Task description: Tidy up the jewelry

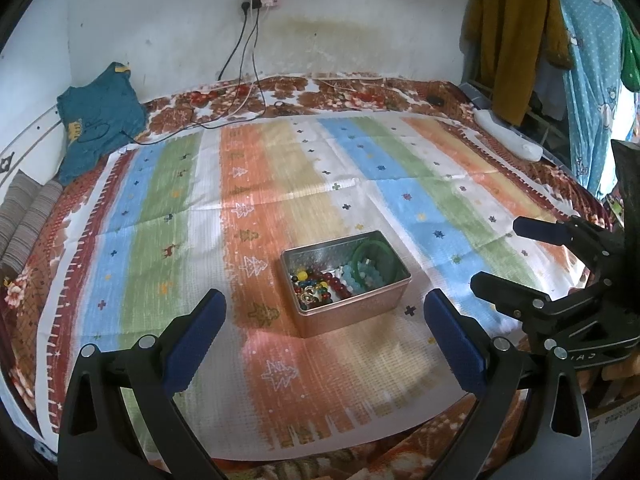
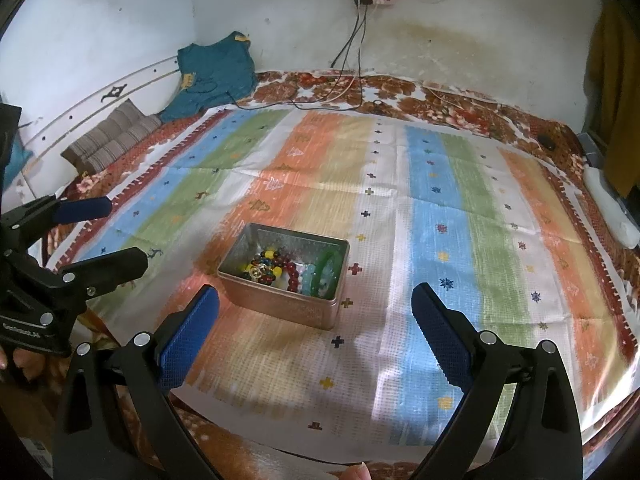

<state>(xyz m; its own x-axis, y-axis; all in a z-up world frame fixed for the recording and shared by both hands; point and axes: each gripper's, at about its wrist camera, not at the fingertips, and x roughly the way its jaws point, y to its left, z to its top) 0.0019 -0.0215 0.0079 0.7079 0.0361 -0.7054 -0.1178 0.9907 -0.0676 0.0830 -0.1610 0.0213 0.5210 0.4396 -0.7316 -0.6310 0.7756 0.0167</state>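
Note:
A metal tin (image 1: pixel 362 305) (image 2: pixel 280 304) stands on a striped cloth (image 1: pixel 280 184) (image 2: pixel 440 216) on the bed. It holds a green bangle (image 1: pixel 374 256) (image 2: pixel 329 270), a light blue bead bracelet (image 1: pixel 352 274) (image 2: pixel 307 278), dark red beads (image 1: pixel 336 282) (image 2: pixel 294 274) and a mixed coloured bead strand (image 1: pixel 310 288) (image 2: pixel 262 266). My left gripper (image 1: pixel 326 300) is open and empty, just in front of the tin. My right gripper (image 2: pixel 316 296) is open and empty, in front of the tin. Each gripper shows in the other's view: right (image 1: pixel 496 252), left (image 2: pixel 124 232).
A teal garment (image 1: pixel 98 124) (image 2: pixel 214 76) and striped cushions (image 1: pixel 24 216) (image 2: pixel 110 140) lie at the back left. Cables (image 1: pixel 240 80) (image 2: pixel 352 64) hang from a wall socket onto the bed. A white object (image 1: pixel 508 136) (image 2: pixel 610 208) lies at the right edge. Clothes (image 1: pixel 516 40) hang at the right.

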